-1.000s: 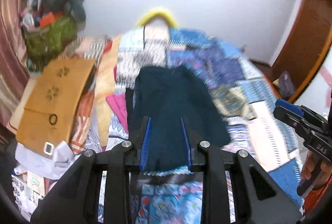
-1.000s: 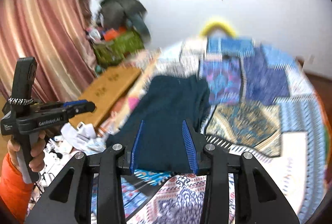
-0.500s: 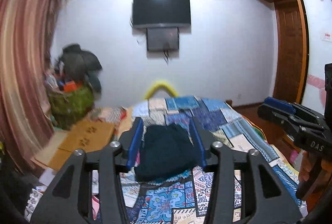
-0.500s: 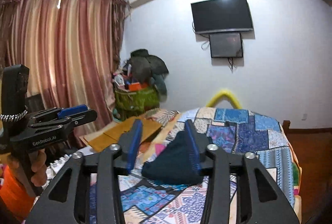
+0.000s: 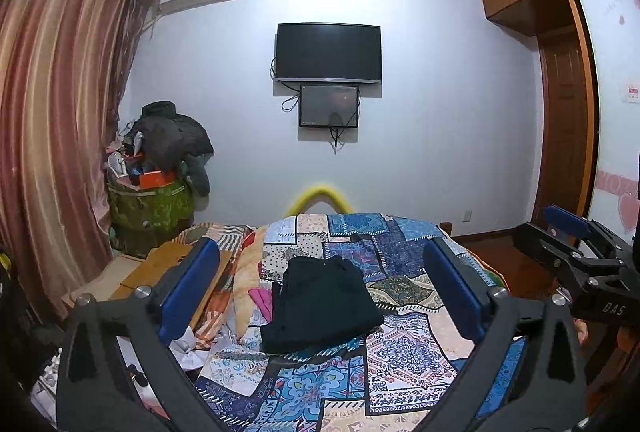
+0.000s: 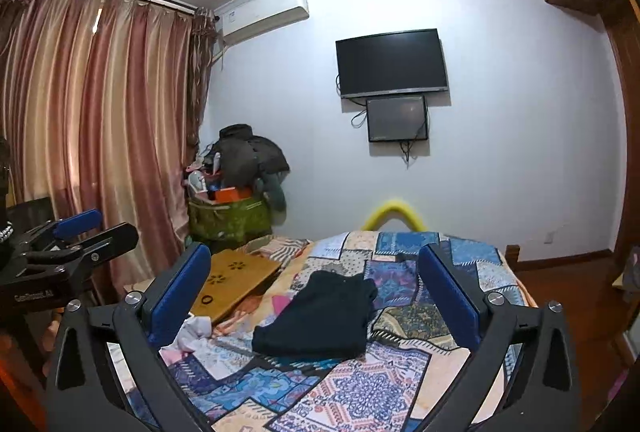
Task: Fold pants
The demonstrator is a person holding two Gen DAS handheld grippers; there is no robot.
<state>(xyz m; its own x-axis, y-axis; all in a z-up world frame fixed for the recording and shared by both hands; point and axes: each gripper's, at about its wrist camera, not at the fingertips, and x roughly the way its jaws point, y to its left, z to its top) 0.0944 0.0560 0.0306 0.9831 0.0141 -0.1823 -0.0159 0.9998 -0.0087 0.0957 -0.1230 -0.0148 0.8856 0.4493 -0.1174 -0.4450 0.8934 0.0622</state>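
Dark folded pants [image 5: 320, 306] lie in a compact rectangle on the patchwork quilt [image 5: 404, 352] of the bed; they also show in the right wrist view [image 6: 320, 316]. My left gripper [image 5: 320, 296] is open wide, empty, held back and above the bed. My right gripper [image 6: 316, 292] is open wide and empty too, also well back from the pants. The right gripper shows at the right edge of the left wrist view [image 5: 576, 260]; the left gripper shows at the left edge of the right wrist view [image 6: 60, 252].
A brown lap desk [image 6: 232, 282] lies left of the pants among loose clothes [image 6: 192, 332]. A green bag piled with dark clothing [image 5: 152, 204] stands by the curtain [image 6: 100, 132]. A TV [image 5: 328, 52] hangs on the far wall. A wooden door [image 5: 564, 136] is at right.
Both grippers opened wide and drew up and back from the pants, which stay folded on the quilt. The views tilted up from the bed to the wall.
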